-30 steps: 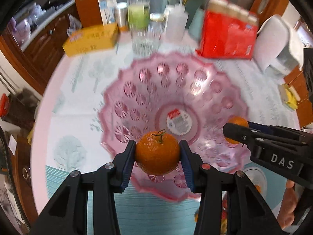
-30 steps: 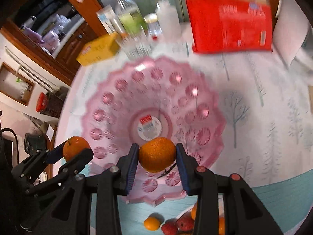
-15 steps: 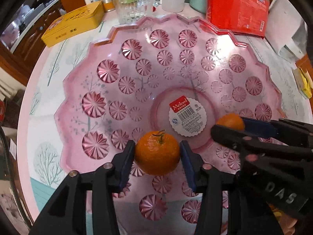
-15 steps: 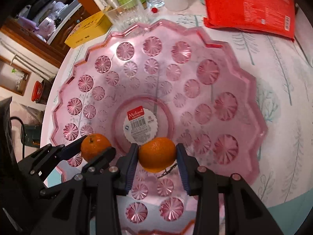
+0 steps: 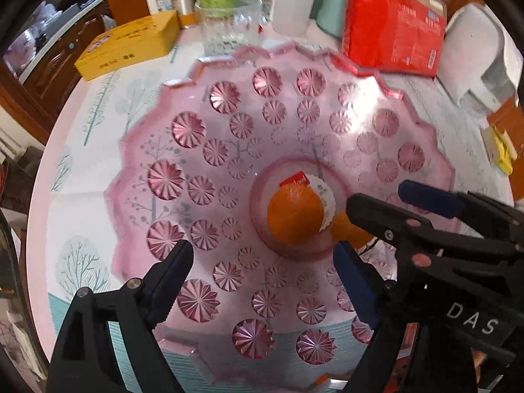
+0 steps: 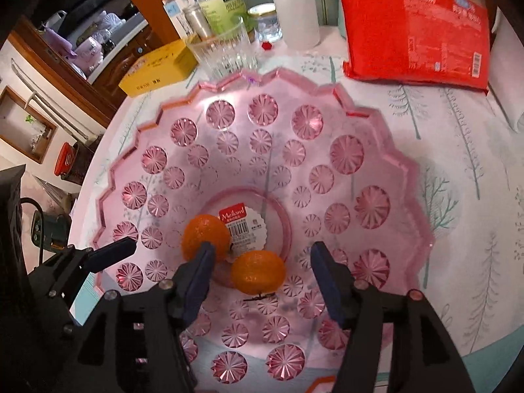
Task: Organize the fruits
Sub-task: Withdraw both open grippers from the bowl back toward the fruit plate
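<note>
A pink cut-glass bowl (image 5: pixel 196 137) (image 6: pixel 347 150) fills both views. Two small oranges lie at its bottom by a round label. In the left wrist view one orange (image 5: pixel 293 217) rests on the label and the second orange (image 5: pixel 347 231) peeks out behind the right gripper's finger. In the right wrist view the first orange (image 6: pixel 204 235) lies left and the second orange (image 6: pixel 258 271) lies loose between my right gripper's jaws. My left gripper (image 5: pixel 265 268) hangs over the bowl, its jaws opening and holding nothing. My right gripper (image 6: pixel 260 275) is opening too, its pads clear of the fruit.
Behind the bowl stand a drinking glass (image 5: pixel 229 24), a yellow box (image 5: pixel 127 44), a red packet (image 5: pixel 393 29), a white bottle (image 6: pixel 298 16) and other bottles. The tablecloth (image 6: pixel 458 177) carries a tree print. A white appliance (image 5: pixel 475 59) sits at the far right.
Both grippers have sunk closer to the bowl and let go of their oranges; the fruits now lie at the bowl's bottom. Both pairs of jaws have spread apart.
</note>
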